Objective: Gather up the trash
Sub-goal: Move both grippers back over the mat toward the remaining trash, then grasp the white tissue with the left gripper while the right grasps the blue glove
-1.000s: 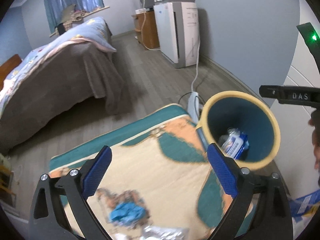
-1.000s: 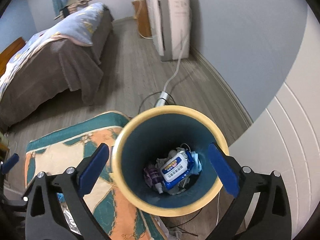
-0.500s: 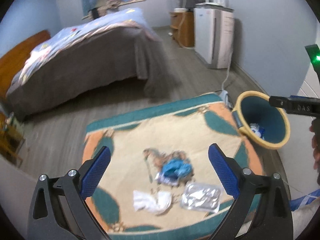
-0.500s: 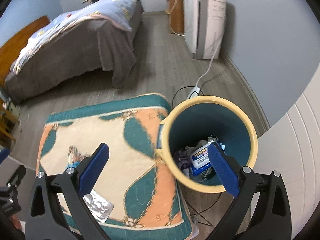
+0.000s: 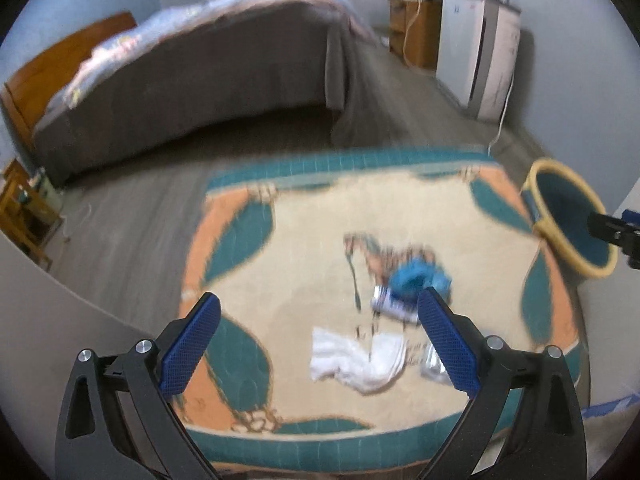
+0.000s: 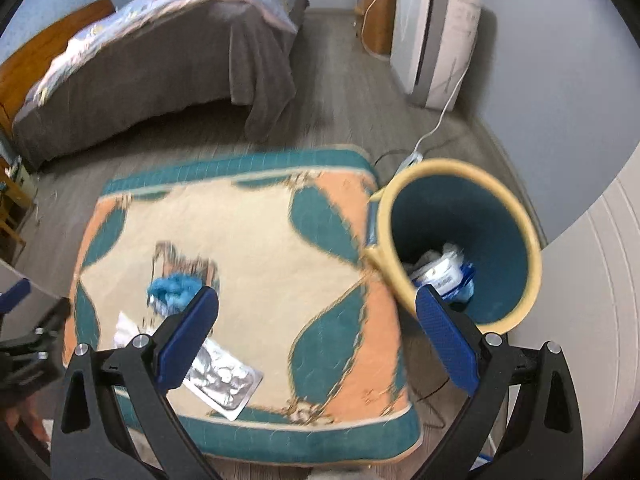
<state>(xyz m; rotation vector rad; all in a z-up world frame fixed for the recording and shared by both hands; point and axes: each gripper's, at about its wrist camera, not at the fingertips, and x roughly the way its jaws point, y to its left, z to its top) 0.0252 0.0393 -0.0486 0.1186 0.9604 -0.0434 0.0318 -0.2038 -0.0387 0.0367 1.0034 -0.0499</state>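
Both tongs are spread wide with nothing between the pads: the left gripper (image 5: 318, 334) hangs over the rug (image 5: 312, 240) and the right gripper (image 6: 316, 330) sits above the rug's edge next to the bin (image 6: 516, 216).

Trash left to grab is all on the rug: a white tissue (image 5: 358, 358) nearest the left gripper, a blue wad (image 5: 418, 280) a bit further out, something small and white tucked against the wad (too blurry to name), and a foil blister pack (image 6: 226, 380) lying flat near the front edge. The bin stands off the rug's right side, touching its corner, and already has a wipes packet (image 6: 440, 270) and other bits in the bottom.

What I'd worry about:
- The blister pack is flat and slick, so the pads could just skate over it or pinch rug pile instead.
- The tissue is floppy and may tear or leave a piece behind if only a corner gets caught.
- The bin looks light and sits right by the right gripper, so a careless swing could tip it.
- A cable (image 6: 452, 96) runs behind the bin, easy to snag.
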